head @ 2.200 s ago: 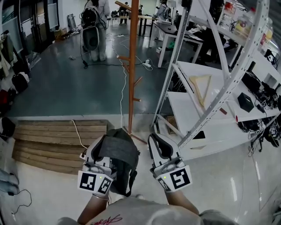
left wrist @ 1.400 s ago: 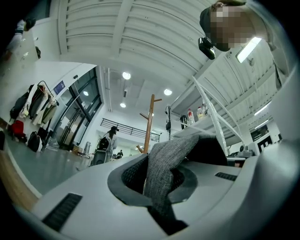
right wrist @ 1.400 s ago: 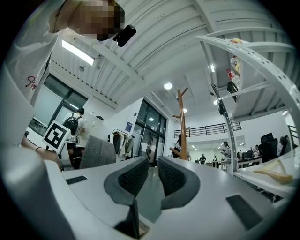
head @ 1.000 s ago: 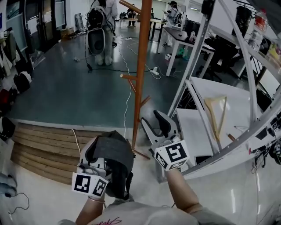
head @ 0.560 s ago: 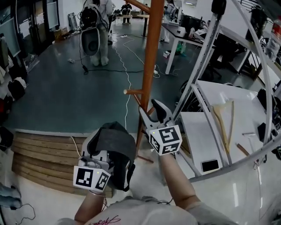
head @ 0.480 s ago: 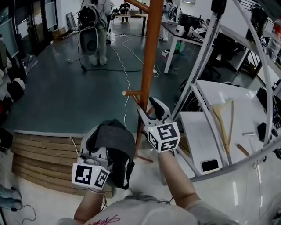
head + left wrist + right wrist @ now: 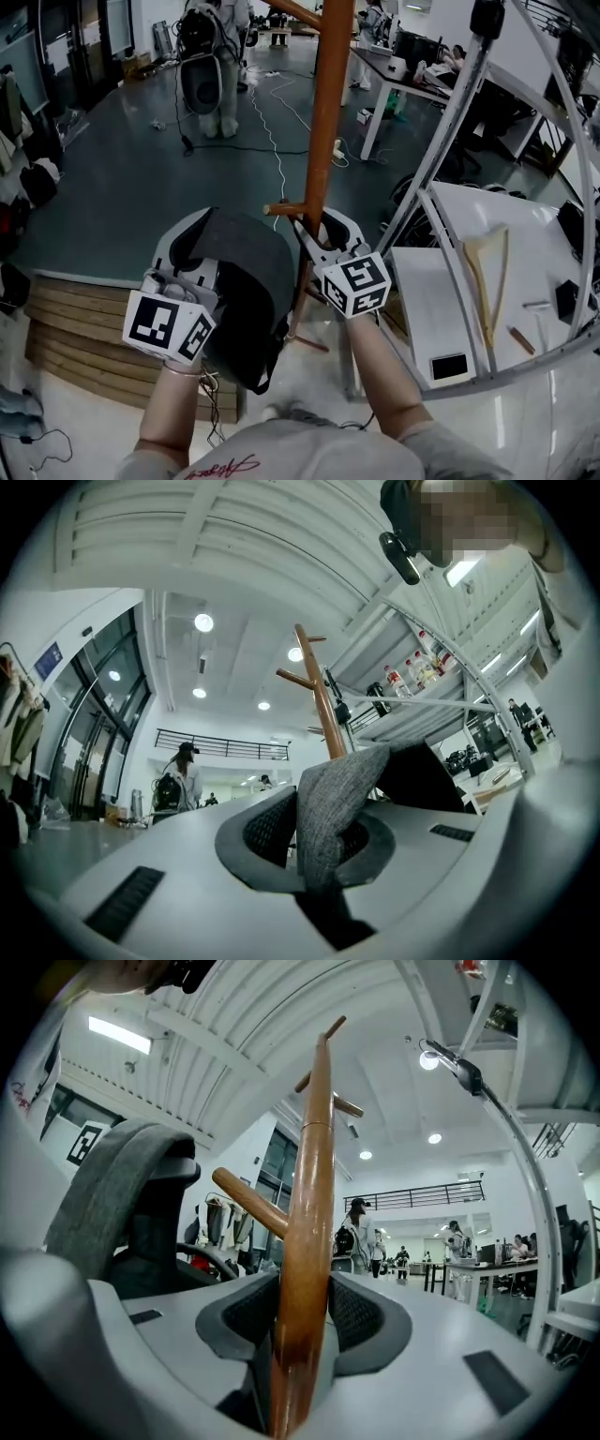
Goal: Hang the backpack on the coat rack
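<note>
The orange-brown wooden coat rack pole (image 7: pixel 328 103) rises mid-view, with a short peg (image 7: pixel 281 208) pointing left. My right gripper (image 7: pixel 323 225) points level at the pole just below that peg. Its jaws are closing, with the pole (image 7: pixel 314 1194) between the pads and touching both. My left gripper (image 7: pixel 202 248) is shut on a fold of the grey backpack (image 7: pixel 244 281). That bag drapes over the jaws and hangs below them, just left of the pole. In the left gripper view the grey fabric (image 7: pixel 333 799) is pinched between the pads, with the rack's top beyond.
A white metal shelving frame (image 7: pixel 441 187) stands close on the right, with a wooden hanger (image 7: pixel 487 272) on its shelf. A wooden pallet step (image 7: pixel 75 309) lies lower left. A cable (image 7: pixel 272 122) runs across the dark floor. A person with a backpack (image 7: pixel 211 56) stands far back.
My left gripper has lifted the backpack and carried it forward toward the rack. My right gripper has moved in to the pole, which now sits between its jaws.
</note>
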{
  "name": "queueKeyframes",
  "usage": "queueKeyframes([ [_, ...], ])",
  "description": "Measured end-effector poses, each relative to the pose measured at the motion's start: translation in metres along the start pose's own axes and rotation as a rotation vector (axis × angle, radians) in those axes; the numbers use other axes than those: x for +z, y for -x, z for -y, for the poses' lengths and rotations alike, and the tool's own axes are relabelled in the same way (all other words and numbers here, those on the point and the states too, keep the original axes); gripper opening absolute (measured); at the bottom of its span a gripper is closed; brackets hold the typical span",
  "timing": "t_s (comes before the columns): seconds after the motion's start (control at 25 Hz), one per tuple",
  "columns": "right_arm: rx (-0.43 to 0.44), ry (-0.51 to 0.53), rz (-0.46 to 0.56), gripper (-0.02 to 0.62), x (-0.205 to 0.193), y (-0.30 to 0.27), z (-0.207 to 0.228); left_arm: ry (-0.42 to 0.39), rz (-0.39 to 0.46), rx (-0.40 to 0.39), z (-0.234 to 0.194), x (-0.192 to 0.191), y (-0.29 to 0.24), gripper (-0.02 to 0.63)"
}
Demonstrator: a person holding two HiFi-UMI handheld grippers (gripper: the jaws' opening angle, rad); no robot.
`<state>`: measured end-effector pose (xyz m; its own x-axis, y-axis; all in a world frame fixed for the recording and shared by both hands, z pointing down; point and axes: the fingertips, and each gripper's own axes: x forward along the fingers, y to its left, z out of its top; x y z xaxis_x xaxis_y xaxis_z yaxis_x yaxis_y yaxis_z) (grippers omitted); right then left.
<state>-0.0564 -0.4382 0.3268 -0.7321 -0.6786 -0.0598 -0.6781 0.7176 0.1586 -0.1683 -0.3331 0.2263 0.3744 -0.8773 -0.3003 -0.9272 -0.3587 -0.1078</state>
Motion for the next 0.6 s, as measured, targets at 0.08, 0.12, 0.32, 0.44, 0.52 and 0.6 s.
queueKeyframes([
  [0.08, 0.009, -0.007, 0.003, 0.171, 0.002, -0.003, -0.002, -0.039, -0.006, -0.016, -0.007, 0.012, -0.010, 0.041],
  [0.12, 0.015, -0.010, 0.004, 0.170, 0.003, -0.004, -0.003, -0.063, -0.016, -0.030, -0.011, 0.017, -0.016, 0.041],
  [0.32, 0.040, -0.015, 0.010, 0.169, 0.003, -0.002, -0.007, -0.233, -0.182, -0.174, -0.016, 0.012, -0.052, 0.043],
  [0.44, 0.051, -0.013, 0.010, 0.169, 0.003, -0.001, -0.011, -0.293, -0.255, -0.251, -0.001, -0.003, -0.067, 0.043],
  [0.52, 0.057, -0.014, 0.011, 0.169, 0.004, -0.002, -0.013, -0.303, -0.300, -0.290, 0.006, -0.017, -0.073, 0.043],
  [0.6, 0.060, -0.013, 0.010, 0.169, 0.004, -0.001, -0.013, -0.305, -0.345, -0.317, 0.011, -0.032, -0.079, 0.043],
])
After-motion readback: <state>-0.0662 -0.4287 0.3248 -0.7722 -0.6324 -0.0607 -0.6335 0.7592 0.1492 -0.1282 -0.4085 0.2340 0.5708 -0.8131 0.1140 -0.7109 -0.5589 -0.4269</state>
